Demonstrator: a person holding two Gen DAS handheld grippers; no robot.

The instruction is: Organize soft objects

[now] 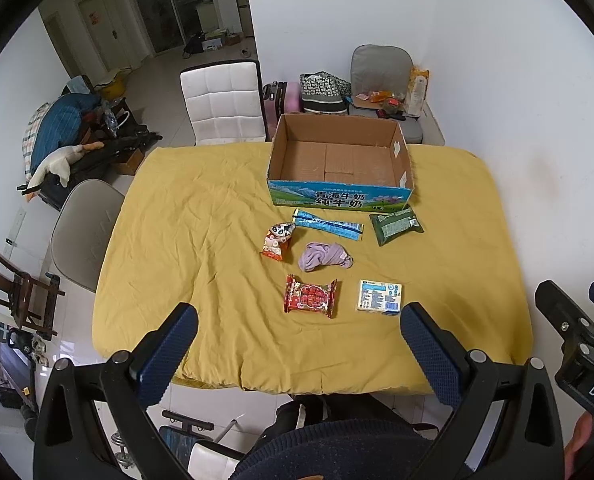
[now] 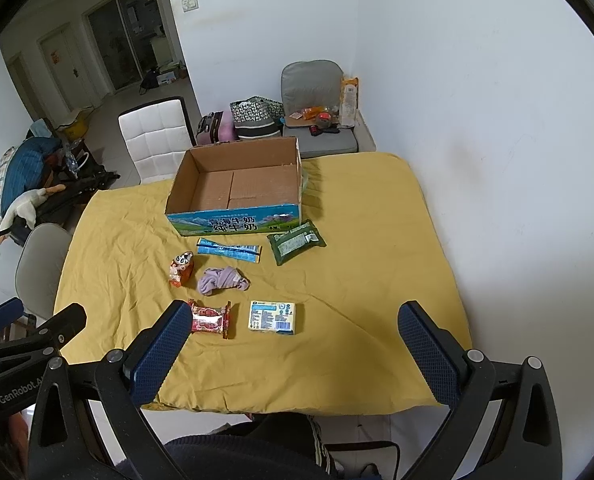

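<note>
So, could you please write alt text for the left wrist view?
Six soft items lie on a yellow cloth-covered table before an empty cardboard box: a purple cloth, red packet, yellow pack, green pouch, blue stick and cartoon packet. The left gripper hovers open.

We judge this a home dining area: yellow-clothed table (image 1: 201, 240), padded white chair (image 1: 221, 100), suitcase (image 1: 275, 96), tiled hallway.

Both wrist cameras hang high above the near edge of the counter (image 1: 169, 208), looking down and toward the far wall. The left view sits left of the right one. Both take in the whole counter (image 2: 377, 240), the box (image 1: 339, 160) (image 2: 237, 184) and the far chairs.
</note>
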